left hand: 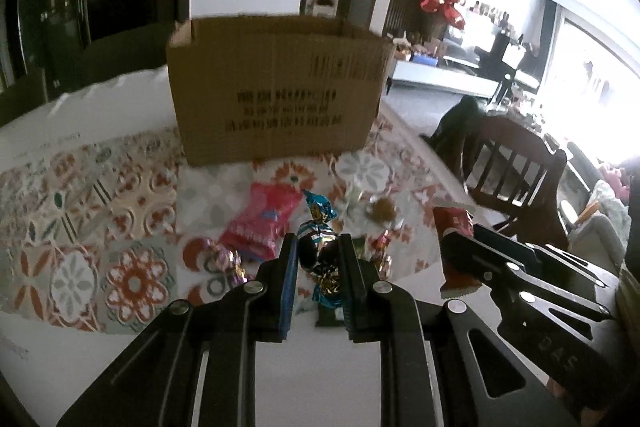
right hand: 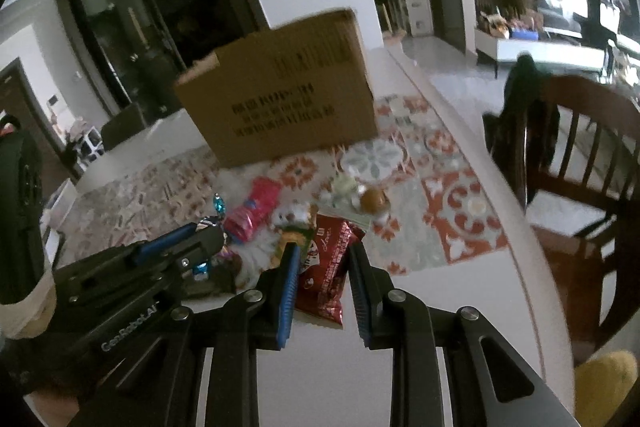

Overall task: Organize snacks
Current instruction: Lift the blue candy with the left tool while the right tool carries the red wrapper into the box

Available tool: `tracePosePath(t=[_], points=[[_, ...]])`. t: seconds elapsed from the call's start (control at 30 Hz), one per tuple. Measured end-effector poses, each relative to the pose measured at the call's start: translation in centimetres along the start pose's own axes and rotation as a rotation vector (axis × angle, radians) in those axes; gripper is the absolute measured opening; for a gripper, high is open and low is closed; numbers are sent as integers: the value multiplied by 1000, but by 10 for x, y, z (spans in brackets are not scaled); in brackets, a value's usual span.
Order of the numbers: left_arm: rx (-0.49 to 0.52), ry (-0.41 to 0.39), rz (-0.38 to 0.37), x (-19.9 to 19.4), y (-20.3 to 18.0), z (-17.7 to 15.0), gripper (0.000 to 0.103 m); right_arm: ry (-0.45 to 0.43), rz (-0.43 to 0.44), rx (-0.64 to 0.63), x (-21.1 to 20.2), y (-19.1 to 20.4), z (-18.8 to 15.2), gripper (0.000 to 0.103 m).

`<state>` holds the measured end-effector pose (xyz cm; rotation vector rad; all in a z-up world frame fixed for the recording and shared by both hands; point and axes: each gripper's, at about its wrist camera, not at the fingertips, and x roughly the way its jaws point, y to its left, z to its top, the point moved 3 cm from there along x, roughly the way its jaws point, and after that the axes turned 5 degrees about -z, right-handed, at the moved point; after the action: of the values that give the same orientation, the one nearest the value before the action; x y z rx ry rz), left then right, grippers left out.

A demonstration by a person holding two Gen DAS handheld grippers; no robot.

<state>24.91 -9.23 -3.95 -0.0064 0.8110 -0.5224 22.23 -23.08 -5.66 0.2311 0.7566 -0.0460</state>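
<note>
An open cardboard box (left hand: 276,87) stands on the patterned tablecloth; it also shows in the right wrist view (right hand: 284,95). In front of it lie snacks: a pink packet (left hand: 260,221), a round brown sweet (left hand: 384,209) and small wrapped candies. My left gripper (left hand: 318,251) is shut on a blue-and-dark wrapped candy (left hand: 320,247), held above the table. My right gripper (right hand: 324,259) is shut on a red snack packet (right hand: 330,267), seen at the right in the left wrist view (left hand: 456,247).
A patterned tablecloth (left hand: 100,219) covers the white table. A wooden chair (right hand: 580,163) stands past the table's right edge. A pink packet (right hand: 256,211) and brown sweet (right hand: 374,201) lie near the box in the right wrist view.
</note>
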Motion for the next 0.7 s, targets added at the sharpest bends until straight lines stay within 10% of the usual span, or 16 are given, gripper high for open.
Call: tracePosePath(t=[0.7], points=[[20, -160, 61, -27, 16, 103, 20, -178, 83, -79, -13, 25, 112, 26]])
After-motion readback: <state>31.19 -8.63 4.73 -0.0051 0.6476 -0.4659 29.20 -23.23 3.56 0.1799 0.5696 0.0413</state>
